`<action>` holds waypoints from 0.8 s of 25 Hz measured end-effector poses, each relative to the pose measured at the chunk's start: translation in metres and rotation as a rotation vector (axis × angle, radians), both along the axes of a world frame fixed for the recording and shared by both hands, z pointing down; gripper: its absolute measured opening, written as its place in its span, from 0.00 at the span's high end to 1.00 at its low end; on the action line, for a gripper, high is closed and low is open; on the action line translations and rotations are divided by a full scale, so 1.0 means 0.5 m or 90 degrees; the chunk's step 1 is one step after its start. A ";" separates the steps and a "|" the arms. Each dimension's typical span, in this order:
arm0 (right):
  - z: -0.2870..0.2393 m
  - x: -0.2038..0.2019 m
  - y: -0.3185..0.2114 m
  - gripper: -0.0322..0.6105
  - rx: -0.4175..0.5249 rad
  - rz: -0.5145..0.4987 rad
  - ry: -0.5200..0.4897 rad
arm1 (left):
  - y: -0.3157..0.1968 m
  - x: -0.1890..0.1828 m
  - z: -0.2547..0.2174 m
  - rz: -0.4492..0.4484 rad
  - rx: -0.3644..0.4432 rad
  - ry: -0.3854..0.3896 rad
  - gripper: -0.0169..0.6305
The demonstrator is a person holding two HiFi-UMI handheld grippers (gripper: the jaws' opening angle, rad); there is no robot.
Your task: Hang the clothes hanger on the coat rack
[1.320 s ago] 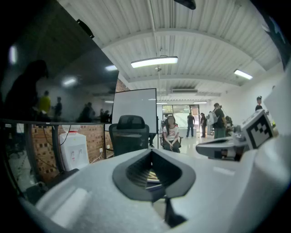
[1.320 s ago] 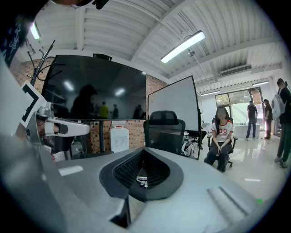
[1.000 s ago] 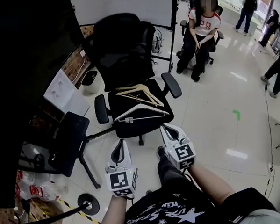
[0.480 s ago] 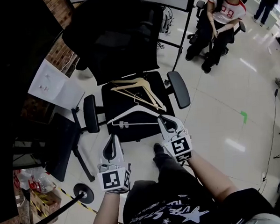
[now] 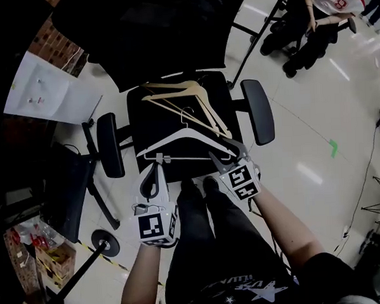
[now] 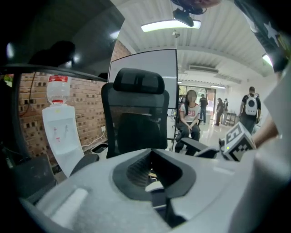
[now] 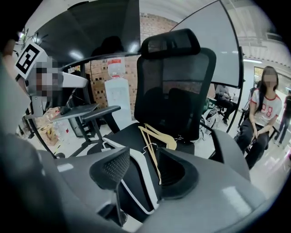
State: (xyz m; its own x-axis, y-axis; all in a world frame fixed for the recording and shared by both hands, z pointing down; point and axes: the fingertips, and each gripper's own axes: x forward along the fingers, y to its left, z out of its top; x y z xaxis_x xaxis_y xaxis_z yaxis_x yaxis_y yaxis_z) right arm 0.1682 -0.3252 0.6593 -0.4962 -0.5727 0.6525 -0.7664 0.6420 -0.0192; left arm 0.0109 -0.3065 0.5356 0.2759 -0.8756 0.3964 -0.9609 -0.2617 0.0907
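A white clothes hanger lies on the seat of a black office chair, with two wooden hangers behind it. My right gripper is at the white hanger's right end and its jaws are opening. In the right gripper view the white hanger runs between the spread jaws of that gripper, and the pads do not press on it. The wooden hangers lie just beyond. My left gripper hovers at the seat's front left edge with its jaws together and nothing in them. No coat rack shows.
A person sits on another chair at the upper right. A white water dispenser stands by the brick wall. A second dark chair and a stanchion base stand at the left. The holder's legs are right below the seat.
Both grippers have come forward and down to the chair seat as the view tipped downward. The right gripper's jaws have gone from shut to spread about the white hanger's end.
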 end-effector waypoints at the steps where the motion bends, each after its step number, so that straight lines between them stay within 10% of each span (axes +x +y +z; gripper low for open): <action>1: 0.025 -0.004 -0.007 0.63 -0.013 -0.008 0.016 | -0.010 -0.002 0.019 0.004 -0.010 0.000 0.97; 20: 0.377 -0.041 -0.032 0.56 -0.167 -0.132 0.209 | -0.079 -0.022 0.277 0.073 -0.095 -0.005 0.97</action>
State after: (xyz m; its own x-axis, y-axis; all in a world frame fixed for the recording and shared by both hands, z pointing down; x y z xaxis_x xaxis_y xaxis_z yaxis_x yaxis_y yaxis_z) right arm 0.1476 -0.3415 0.8479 -0.3255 -0.2784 0.9036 -0.6156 0.7878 0.0209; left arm 0.0000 -0.3461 0.6741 0.3662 -0.7704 0.5220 -0.9267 -0.3531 0.1289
